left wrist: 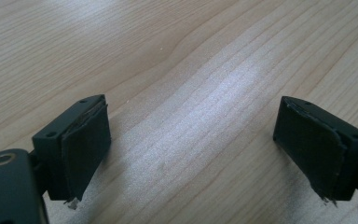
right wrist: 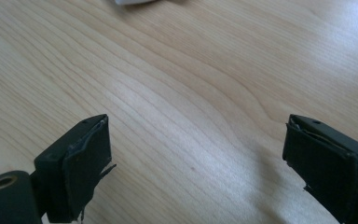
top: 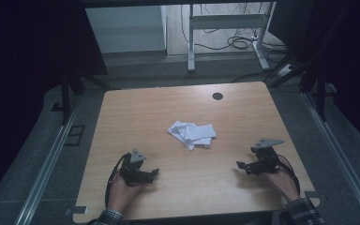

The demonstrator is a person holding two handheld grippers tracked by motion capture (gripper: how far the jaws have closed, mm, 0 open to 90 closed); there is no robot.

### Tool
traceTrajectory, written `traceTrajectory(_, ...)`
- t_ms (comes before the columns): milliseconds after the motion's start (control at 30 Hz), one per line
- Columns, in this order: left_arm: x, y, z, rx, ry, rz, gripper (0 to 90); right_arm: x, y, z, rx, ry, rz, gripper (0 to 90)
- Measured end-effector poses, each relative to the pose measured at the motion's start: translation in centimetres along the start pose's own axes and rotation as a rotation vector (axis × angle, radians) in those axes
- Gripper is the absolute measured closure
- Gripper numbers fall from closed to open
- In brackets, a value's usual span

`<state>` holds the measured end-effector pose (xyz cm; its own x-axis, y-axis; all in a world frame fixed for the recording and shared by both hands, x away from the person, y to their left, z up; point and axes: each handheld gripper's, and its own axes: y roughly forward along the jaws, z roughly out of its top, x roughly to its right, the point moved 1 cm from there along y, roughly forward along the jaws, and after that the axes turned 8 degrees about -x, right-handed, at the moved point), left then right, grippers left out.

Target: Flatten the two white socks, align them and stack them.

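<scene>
I am holding my left gripper (top: 153, 173) and my right gripper (top: 240, 165) low over the desk (top: 234, 117), both with jaws spread wide and pinching nothing. The paper (top: 193, 133) is lying crumpled in the middle, well apart from both grippers.

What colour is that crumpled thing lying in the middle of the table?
White. The crumpled paper shows best in the high view, lying on the light wooden table.
</scene>
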<state>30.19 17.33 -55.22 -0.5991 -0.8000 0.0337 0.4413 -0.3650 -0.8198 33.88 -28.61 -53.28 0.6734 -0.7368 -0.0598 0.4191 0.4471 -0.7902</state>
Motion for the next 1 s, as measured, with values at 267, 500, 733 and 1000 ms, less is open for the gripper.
traceTrajectory(267,0.0,0.0,0.0,0.001,0.001,0.0,11.0,0.0,-0.1,1.2,0.019,0.039,0.047,8.0)
traceTrajectory(500,0.0,0.0,0.1,0.001,0.001,-0.001,11.0,-0.1,-0.1,2.5,0.01,0.043,0.066,8.8)
traceTrajectory(733,0.0,0.0,0.0,0.002,0.0,-0.001,11.0,-0.1,0.1,4.1,0.015,0.059,0.058,9.3)
traceTrajectory(1000,0.0,0.0,0.0,0.001,0.001,-0.001,11.0,-0.6,1.2,6.6,-0.012,0.074,0.086,9.1)
